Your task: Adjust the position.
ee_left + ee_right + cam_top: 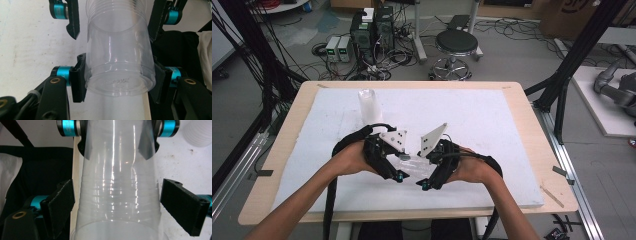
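Note:
A clear plastic cup (414, 165) lies level between my two grippers above the white board (492, 125). In the left gripper view, my left gripper (118, 82) is shut on the cup (117, 57) near its base, both black pads (77, 80) pressing its wall. The right gripper (116, 17) faces it from the far end with its jaws spread. In the right gripper view, my right gripper (117, 205) stands open around the ribbed rim end of the cup (117, 182), its pads (183, 205) just clear of the wall. Both hands meet at the board's near middle, left gripper (398, 175) and right gripper (426, 184).
A stack of clear cups (368, 104) stands upright at the board's far left, also seen as the cup stack (200, 132). The board lies on a wooden table (532, 130). A stool (456, 44), computers and cables are on the floor beyond.

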Action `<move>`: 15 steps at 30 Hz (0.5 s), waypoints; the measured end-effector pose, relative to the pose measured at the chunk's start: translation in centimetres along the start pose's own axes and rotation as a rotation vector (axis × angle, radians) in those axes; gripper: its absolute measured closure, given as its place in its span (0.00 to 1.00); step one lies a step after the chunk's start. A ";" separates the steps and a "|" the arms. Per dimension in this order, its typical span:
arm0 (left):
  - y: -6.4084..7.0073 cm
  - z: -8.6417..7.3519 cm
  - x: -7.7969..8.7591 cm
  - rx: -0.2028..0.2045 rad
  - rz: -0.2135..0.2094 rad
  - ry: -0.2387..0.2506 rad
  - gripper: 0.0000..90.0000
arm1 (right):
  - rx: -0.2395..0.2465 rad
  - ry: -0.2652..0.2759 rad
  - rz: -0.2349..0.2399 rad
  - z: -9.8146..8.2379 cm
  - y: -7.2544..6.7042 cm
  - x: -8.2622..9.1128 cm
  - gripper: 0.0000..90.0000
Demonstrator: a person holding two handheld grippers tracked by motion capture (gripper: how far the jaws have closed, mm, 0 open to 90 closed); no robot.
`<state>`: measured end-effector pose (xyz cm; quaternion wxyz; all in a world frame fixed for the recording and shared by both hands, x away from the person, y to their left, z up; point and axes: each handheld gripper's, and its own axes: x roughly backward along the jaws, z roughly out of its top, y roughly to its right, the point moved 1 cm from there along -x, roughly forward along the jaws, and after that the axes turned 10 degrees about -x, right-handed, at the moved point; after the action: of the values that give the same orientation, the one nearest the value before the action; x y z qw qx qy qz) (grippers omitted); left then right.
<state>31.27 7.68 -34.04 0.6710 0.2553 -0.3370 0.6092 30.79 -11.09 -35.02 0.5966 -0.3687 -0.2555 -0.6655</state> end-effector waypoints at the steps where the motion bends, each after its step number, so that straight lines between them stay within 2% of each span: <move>1: 0.0 0.0 0.0 0.000 0.000 0.000 0.47 | 0.000 0.000 0.000 0.0 0.0 0.0 0.14; 3: 0.0 -0.1 0.0 0.000 0.003 0.003 0.47 | -0.001 0.019 -0.003 0.0 0.1 0.2 0.14; 4: 0.0 -0.2 0.0 -0.010 0.014 0.003 0.47 | -0.003 0.056 -0.010 0.0 0.1 0.6 0.14; 5: 0.0 -0.2 0.0 -0.010 0.014 0.003 0.47 | -0.003 0.056 -0.010 0.0 0.1 0.6 0.14; 6: 0.0 -0.5 -0.1 -0.006 0.024 0.041 0.47 | -0.007 0.108 -0.008 -0.1 0.2 1.1 0.14; 7: 0.0 -0.5 -0.1 -0.006 0.024 0.041 0.47 | -0.007 0.108 -0.008 -0.1 0.2 1.1 0.14; 8: 0.0 -1.1 -0.4 0.005 0.032 0.087 0.47 | -0.024 0.176 0.006 -0.4 0.3 1.7 0.14; 9: 0.0 -1.1 -0.4 0.005 0.032 0.087 0.47 | -0.024 0.176 0.006 -0.4 0.3 1.7 0.14; 10: 0.2 -1.8 -0.7 0.010 0.052 0.118 0.47 | -0.033 0.242 0.017 -0.8 0.5 2.3 0.14; 11: 0.2 -1.8 -0.7 0.010 0.052 0.118 0.47 | -0.033 0.242 0.017 -0.8 0.5 2.3 0.14; 12: 0.4 -2.5 -1.0 0.023 0.064 0.160 0.47 | -0.041 0.293 0.027 -1.3 0.5 2.8 0.14; 13: 0.4 -2.5 -1.0 0.023 0.064 0.160 0.47 | -0.041 0.293 0.027 -1.3 0.5 2.8 0.14; 14: 0.5 -3.1 -1.1 0.033 0.080 0.200 0.47 | -0.055 0.340 0.013 -1.8 0.6 3.2 0.14; 15: 0.5 -3.1 -1.1 0.033 0.080 0.200 0.47 | -0.055 0.340 0.013 -1.8 0.6 3.2 0.14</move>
<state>31.18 9.36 -36.86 0.6721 0.1906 -0.2683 0.6633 31.00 -14.47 -33.60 0.6251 -0.2688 -0.1304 -0.7211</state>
